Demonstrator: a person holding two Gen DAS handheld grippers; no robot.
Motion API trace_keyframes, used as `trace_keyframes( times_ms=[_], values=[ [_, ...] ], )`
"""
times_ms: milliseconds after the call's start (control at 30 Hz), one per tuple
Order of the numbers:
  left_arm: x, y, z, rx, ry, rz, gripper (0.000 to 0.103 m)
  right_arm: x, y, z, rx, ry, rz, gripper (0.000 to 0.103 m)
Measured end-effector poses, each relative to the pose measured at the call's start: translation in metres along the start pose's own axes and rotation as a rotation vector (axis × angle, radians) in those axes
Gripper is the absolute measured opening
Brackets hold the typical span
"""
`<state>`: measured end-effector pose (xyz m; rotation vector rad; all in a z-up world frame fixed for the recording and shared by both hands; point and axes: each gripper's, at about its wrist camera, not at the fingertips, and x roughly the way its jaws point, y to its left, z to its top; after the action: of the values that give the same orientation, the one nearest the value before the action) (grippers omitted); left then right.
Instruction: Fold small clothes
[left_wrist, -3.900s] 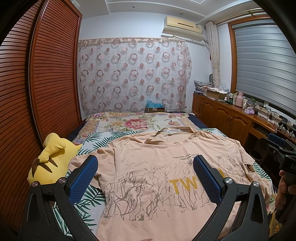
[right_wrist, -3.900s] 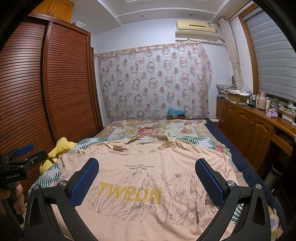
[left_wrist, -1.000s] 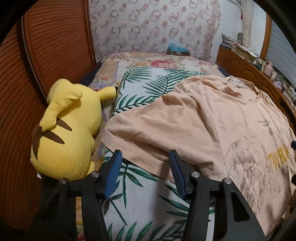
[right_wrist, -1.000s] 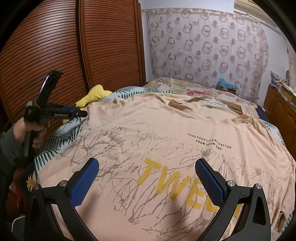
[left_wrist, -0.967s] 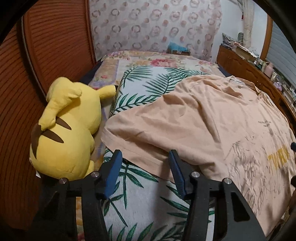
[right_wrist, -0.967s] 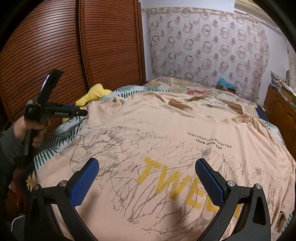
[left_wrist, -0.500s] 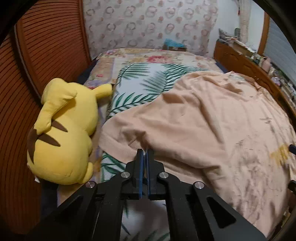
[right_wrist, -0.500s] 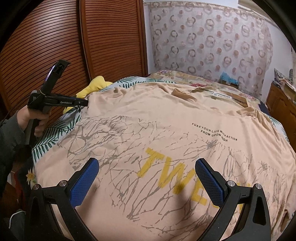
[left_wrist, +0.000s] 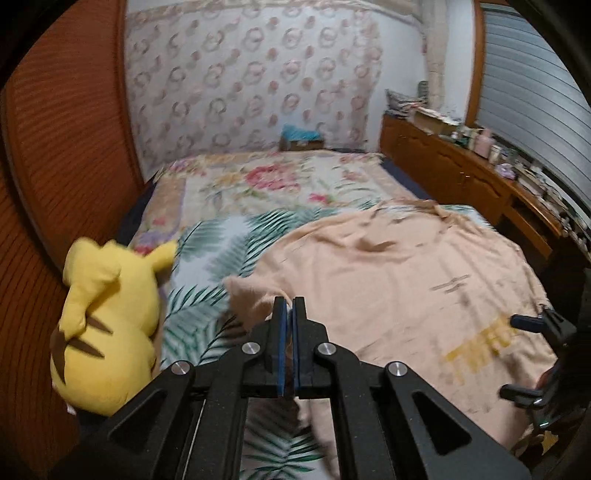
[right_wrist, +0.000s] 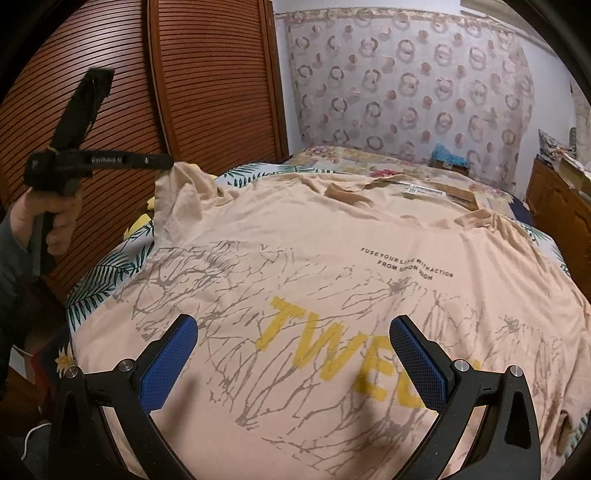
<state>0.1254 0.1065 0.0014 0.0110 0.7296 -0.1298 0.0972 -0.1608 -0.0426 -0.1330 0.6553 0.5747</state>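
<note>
T-shirt (right_wrist: 332, 258) spread print-up across bed (left_wrist: 266, 184), body flat, no fold laid yet; left gripper (left_wrist: 289, 314) pressed together, pinching sleeve (right_wrist: 181, 192) raised off bed's left edge; right gripper (right_wrist: 293, 354) spread, empty, above print; all folds judged remaining.

Left side: slatted reddish-brown wooden wardrobe doors (right_wrist: 207, 85)
Back wall: ring-patterned pale curtain (left_wrist: 251, 85)
Right edge: brown wooden cabinet (left_wrist: 443, 166)

Peach T-shirt (right_wrist: 332, 266) on bed, left gripper (right_wrist: 168, 162) lifting its sleeve, right gripper (right_wrist: 293, 354) open above print
</note>
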Motion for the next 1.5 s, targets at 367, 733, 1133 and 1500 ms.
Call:
trace_keyframes(
  times_ms=[367,733,1133,1500],
  values=[
    [-0.009,-0.073,0.031,0.109,-0.036,-0.132,0.004,-0.017,-0.012,-0.003,0.033,-0.027,-0.032,0.103],
    [-0.019,-0.044,-0.008,0.03,-0.047,-0.108,0.054,-0.007,-0.011,0.013,-0.001,-0.012,0.0,0.087],
    [-0.029,0.006,-0.064,-0.07,-0.084,-0.034,0.081,0.049,0.008,0.065,-0.154,0.05,0.142,0.049],
    [-0.02,0.024,-0.101,-0.124,-0.045,0.005,0.081,0.143,0.04,0.068,-0.224,0.266,0.228,0.032]
  ],
)
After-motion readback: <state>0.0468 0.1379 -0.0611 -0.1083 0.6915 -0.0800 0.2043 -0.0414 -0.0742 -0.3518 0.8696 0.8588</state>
